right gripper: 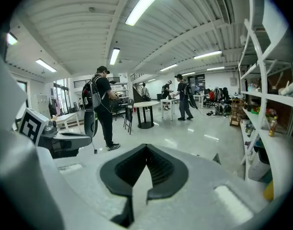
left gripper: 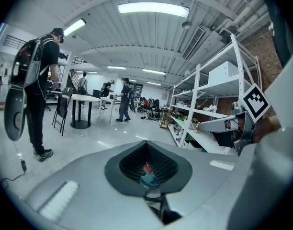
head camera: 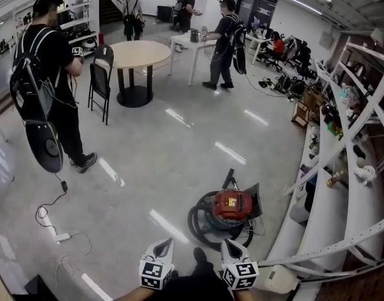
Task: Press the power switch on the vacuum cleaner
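Both empty, fingers pressed together: left gripper (head camera: 165, 244), right gripper (head camera: 228, 244). The vacuum (head camera: 233, 207) sits lower centre of the frame, so bring one closed tip squarely onto its switch.

Round table (head camera: 140, 53) beside a black chair (head camera: 101, 80), white shelving (head camera: 342, 187) along the right side.

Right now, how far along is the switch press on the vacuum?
Done: nothing visible. The vacuum cleaner sits on the floor with neither gripper touching it. In hand: the left gripper and right gripper hover short of it, jaws together, empty. Left: reach down and press the switch.
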{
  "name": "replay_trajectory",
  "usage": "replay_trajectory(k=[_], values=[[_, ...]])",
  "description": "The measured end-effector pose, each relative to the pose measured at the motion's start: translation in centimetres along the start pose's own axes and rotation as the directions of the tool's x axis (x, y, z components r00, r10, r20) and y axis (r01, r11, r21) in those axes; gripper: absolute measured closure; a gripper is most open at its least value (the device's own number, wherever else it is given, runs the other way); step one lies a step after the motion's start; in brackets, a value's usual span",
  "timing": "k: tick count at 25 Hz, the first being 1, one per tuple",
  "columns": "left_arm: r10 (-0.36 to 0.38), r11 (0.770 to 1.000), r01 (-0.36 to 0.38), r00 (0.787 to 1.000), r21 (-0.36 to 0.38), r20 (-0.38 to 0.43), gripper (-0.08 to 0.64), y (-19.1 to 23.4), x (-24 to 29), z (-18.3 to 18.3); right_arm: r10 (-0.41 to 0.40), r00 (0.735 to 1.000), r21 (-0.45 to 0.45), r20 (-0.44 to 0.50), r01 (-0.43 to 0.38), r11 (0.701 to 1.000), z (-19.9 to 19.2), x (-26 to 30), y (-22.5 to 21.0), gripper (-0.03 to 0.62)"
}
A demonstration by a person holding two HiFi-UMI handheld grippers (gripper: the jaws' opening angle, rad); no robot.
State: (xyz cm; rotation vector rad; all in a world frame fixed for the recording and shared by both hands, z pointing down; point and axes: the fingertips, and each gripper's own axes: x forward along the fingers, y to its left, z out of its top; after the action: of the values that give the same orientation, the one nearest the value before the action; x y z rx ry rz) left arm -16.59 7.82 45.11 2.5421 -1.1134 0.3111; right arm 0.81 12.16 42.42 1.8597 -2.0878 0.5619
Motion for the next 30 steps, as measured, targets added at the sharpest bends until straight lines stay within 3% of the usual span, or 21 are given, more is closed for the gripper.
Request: replay_trajectory(k=[9, 23, 30], values=[[0.127, 0.991, -0.126, 0.992, -0.045, 0.012, 0.545, 3.1, 3.3, 1.2, 0.101, 0.994, -0.052, -0.043, -0.104, 0.993, 1.5, 5.9, -1.9, 0.6], [0.15, 0.986, -0.153, 0.988, -0.06, -0.04, 0.545, -1.9, 16.3, 5.7, 0.171, 0.978, -0.085, -0.123, -0.182, 0.98, 2.8, 13.2, -14.1, 0.6], [0.165, 0.984, -0.171, 0.982, -0.058, -0.092, 0.545, -2.6, 23.2, 2.7, 0.181, 0.952, -0.098, -0.245, -0.211, 0.973, -0.7, 18.7, -19.7, 0.6]])
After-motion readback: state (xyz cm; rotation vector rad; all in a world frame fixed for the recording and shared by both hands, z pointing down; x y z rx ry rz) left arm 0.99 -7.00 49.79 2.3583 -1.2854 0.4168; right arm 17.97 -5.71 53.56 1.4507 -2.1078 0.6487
